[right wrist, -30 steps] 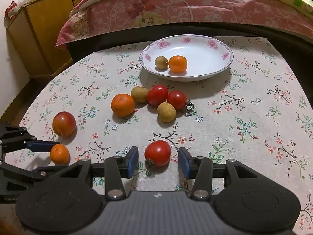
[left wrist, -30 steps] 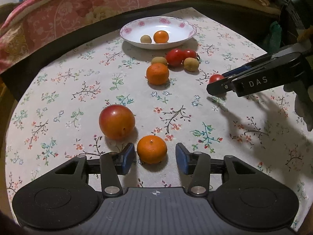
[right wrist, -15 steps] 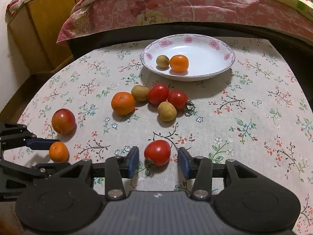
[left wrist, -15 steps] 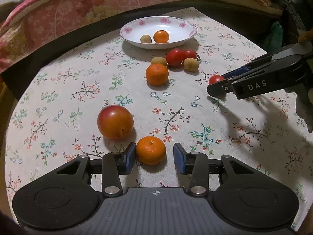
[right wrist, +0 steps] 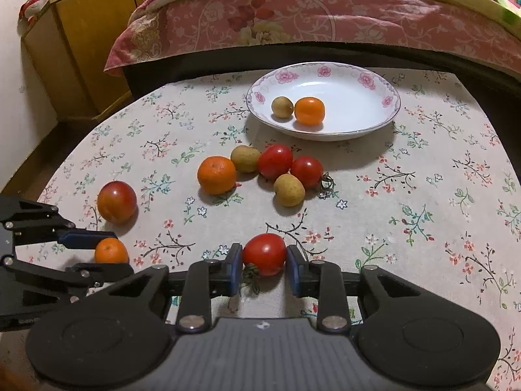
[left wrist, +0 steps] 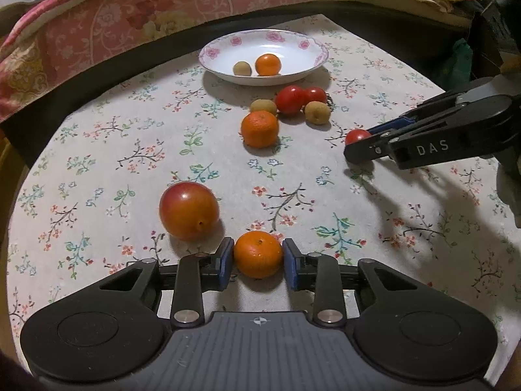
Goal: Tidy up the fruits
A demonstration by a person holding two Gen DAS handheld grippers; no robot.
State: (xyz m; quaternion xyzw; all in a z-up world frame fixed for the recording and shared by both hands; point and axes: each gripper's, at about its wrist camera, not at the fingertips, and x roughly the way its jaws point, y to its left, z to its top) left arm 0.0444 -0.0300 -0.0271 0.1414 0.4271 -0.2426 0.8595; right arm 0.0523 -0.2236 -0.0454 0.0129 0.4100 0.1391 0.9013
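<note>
Left wrist view
Left hand-held gripper (left wrist: 258, 259): my pads sit on either side of the small mandarin (left wrist: 258, 254), closed to its width and touching it on both flanks; I have hold of it, and it rests on the tabletop (left wrist: 114, 150).
Plum (left wrist: 189, 210): just beside the mandarin, at about 10 o'clock from it, not touching my fingers.
Plate (left wrist: 224, 55): at 12 o'clock, far side of the tabletop, with a mandarin (left wrist: 268, 64) and a longan (left wrist: 242, 68) in it, side by side.
Cluster: a large mandarin (left wrist: 260, 129), two longans (left wrist: 263, 107) (left wrist: 317, 112) and two tomatoes (left wrist: 289, 99) (left wrist: 315, 95) bunched between me and the plate.
Right hand-held gripper (left wrist: 355, 150): reaching in from 3 o'clock, its tips around a tomato (left wrist: 357, 136).

Right wrist view
Right hand-held gripper (right wrist: 264, 265): narrowed onto the tomato (right wrist: 264, 253), both pads against its sides; it sits on the tabletop (right wrist: 423, 195), stalk end toward me.
Plate (right wrist: 374, 78): at 12 o'clock, holding a longan (right wrist: 282, 107) touching a mandarin (right wrist: 309, 110).
Cluster: mandarin (right wrist: 216, 175), two longans (right wrist: 245, 158) (right wrist: 289, 189) and two tomatoes (right wrist: 275, 161) (right wrist: 306, 171), packed together mid-tabletop.
Plum (right wrist: 117, 201): at 10 o'clock, well apart from the cluster.
Left hand-held gripper (right wrist: 107, 254): at 9 o'clock, fingers on either side of the small mandarin (right wrist: 111, 251).
Bed (right wrist: 325, 16): beyond the tabletop's far edge.
</note>
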